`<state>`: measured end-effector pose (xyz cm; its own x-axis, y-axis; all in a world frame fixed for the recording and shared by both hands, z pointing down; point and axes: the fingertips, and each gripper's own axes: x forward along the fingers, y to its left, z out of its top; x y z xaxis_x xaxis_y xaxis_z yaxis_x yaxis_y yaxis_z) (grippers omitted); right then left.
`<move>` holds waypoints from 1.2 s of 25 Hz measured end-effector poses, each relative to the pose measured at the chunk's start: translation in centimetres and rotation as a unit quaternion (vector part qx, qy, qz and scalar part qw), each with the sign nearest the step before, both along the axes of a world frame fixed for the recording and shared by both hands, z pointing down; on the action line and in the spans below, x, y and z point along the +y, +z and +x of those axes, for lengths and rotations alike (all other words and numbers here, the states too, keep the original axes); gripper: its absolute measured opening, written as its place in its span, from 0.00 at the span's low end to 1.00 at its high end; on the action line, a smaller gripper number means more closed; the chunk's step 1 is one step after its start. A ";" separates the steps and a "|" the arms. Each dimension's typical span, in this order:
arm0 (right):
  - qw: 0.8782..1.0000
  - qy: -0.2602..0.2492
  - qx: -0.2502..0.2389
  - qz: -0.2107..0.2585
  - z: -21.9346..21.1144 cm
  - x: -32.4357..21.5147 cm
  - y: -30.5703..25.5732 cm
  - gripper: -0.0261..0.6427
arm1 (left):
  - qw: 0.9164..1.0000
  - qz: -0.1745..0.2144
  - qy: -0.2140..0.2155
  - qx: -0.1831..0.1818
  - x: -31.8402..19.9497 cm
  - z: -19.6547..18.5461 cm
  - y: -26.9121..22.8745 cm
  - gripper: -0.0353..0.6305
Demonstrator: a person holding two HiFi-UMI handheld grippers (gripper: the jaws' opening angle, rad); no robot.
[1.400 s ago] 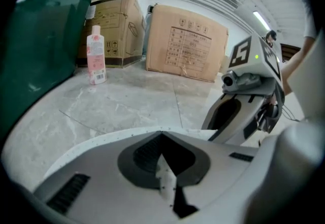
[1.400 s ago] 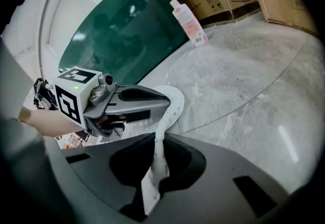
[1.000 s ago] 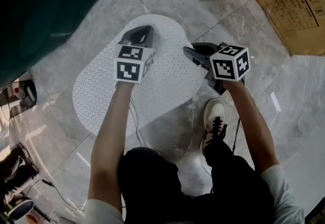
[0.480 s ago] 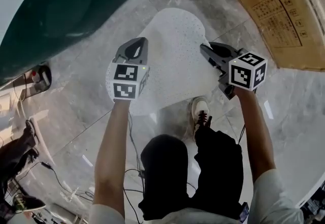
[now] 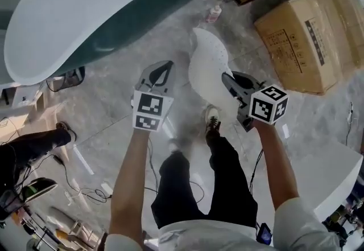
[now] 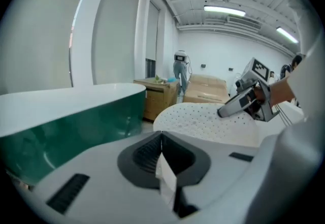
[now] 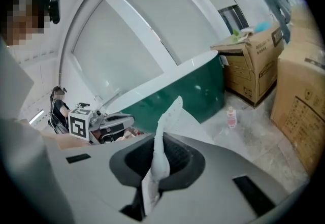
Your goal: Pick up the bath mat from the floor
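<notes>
The white perforated bath mat [image 5: 207, 62] is off the grey floor and hangs curled between my hands. My right gripper [image 5: 228, 80] is shut on its right edge; in the right gripper view the mat [image 7: 170, 116] rises up out of the closed jaws [image 7: 161, 159]. My left gripper [image 5: 162, 68] is shut, with a thin white strip of mat edge pinched in its jaws [image 6: 162, 159]. From the head view a strip of floor shows between that gripper and the hanging mat. The left gripper view shows the mat's dotted face [image 6: 203, 119] reaching across to the right gripper [image 6: 236, 106].
A dark green bathtub with a white rim [image 5: 85, 11] curves along the upper left. Cardboard boxes [image 5: 301, 39] stand at the upper right, a small bottle [image 5: 214, 13] on the floor between. Cables [image 5: 74, 187] and another person's leg [image 5: 28, 147] lie at the left.
Both grippers have risen together and carried the mat up off the floor. It lay flat and spread out; now it hangs curled. The floor looks farther away.
</notes>
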<state>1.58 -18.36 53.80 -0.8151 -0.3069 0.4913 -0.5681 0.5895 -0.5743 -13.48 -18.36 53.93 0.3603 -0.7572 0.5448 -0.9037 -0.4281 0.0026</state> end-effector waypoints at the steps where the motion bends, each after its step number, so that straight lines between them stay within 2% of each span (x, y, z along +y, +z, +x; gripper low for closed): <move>1: 1.000 0.005 -0.011 -0.004 -0.2 0.4 -2.5 0.09 | 1.000 0.004 -0.010 0.001 0.6 -0.6 -2.6 0.08; 4: 0.999 0.014 -0.040 0.003 -1.4 1.4 -9.9 0.09 | 0.998 0.026 -0.048 0.004 2.0 -3.2 -10.1 0.08; 7: 0.998 0.035 -0.047 0.025 -1.4 2.9 -17.9 0.09 | 0.997 0.037 -0.068 0.009 4.5 -5.5 -17.1 0.08; 11: 0.994 0.063 -0.032 0.085 0.4 4.6 -29.2 0.09 | 0.995 0.056 -0.084 0.014 8.1 -6.7 -26.8 0.08; 14: 0.987 0.083 -0.035 0.136 1.5 5.7 -37.2 0.09 | 0.993 0.095 -0.073 0.017 10.2 -7.1 -34.0 0.08; 18: 0.969 0.097 -0.063 0.216 2.6 6.9 -47.4 0.09 | 0.984 0.166 -0.063 0.009 12.5 -7.1 -42.0 0.08; 22: 0.955 0.073 -0.052 0.284 1.0 10.3 -55.5 0.09 | 0.974 0.217 -0.063 -0.003 15.8 -7.6 -49.2 0.08; 27: 0.943 0.046 -0.054 0.327 -3.3 13.7 -63.4 0.09 | 0.963 0.266 -0.045 0.016 19.2 -9.4 -57.9 0.08; 30: 0.936 0.043 -0.065 0.343 -3.8 16.0 -65.7 0.09 | 0.957 0.287 -0.046 0.015 21.9 -9.1 -60.4 0.08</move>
